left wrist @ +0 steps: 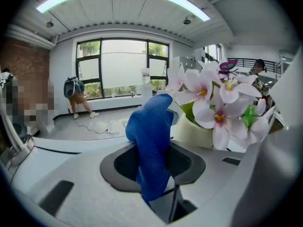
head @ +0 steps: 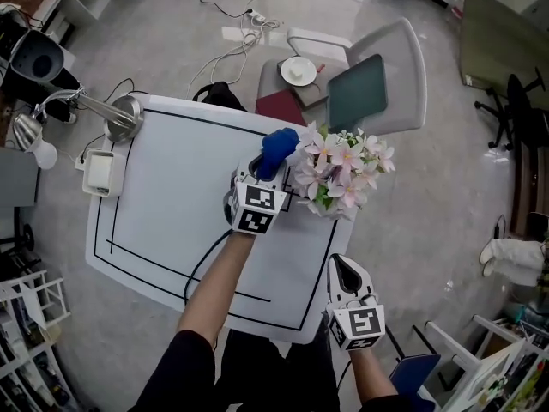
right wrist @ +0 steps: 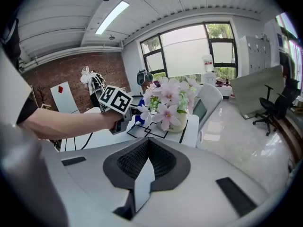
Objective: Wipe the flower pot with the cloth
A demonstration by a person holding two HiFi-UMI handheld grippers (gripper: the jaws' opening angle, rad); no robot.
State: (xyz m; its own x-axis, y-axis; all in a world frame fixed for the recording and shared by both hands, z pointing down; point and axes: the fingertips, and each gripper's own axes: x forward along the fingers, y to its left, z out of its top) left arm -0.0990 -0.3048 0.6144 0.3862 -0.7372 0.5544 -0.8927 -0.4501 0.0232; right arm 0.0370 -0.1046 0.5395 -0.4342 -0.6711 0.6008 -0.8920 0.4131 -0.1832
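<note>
On the white bench (head: 171,196), which is marked with black outlines, the flower pot (left wrist: 191,132) stands at the far right corner, its cream wall mostly hidden from above by pink-and-white flowers (head: 339,172). Just left of the blooms, the left hand-held gripper (head: 257,177) has its jaws clamped on a blue cloth (head: 277,151), which stands up from between them with its free end right next to the flowers; whether it touches the pot itself cannot be told. The right hand-held gripper (head: 346,273) hangs off the near right corner of the bench, well apart from the pot, with its jaws together and nothing between them. At the far left corner of the bench sits a metal lamp (head: 124,117), with a small white box (head: 100,172) at the left edge near it. Beyond the bench a grey chair (head: 396,67) stands on the glossy grey floor (head: 429,230), and loose cables (head: 236,41) trail across the floor behind it. The room has a wall of large windows (left wrist: 120,67), strip lights (left wrist: 182,4) in a white ceiling, a brick wall (right wrist: 57,79) on one side and a black office chair (right wrist: 267,109) off to the right. A person (left wrist: 75,96) is bent over by the windows.
</note>
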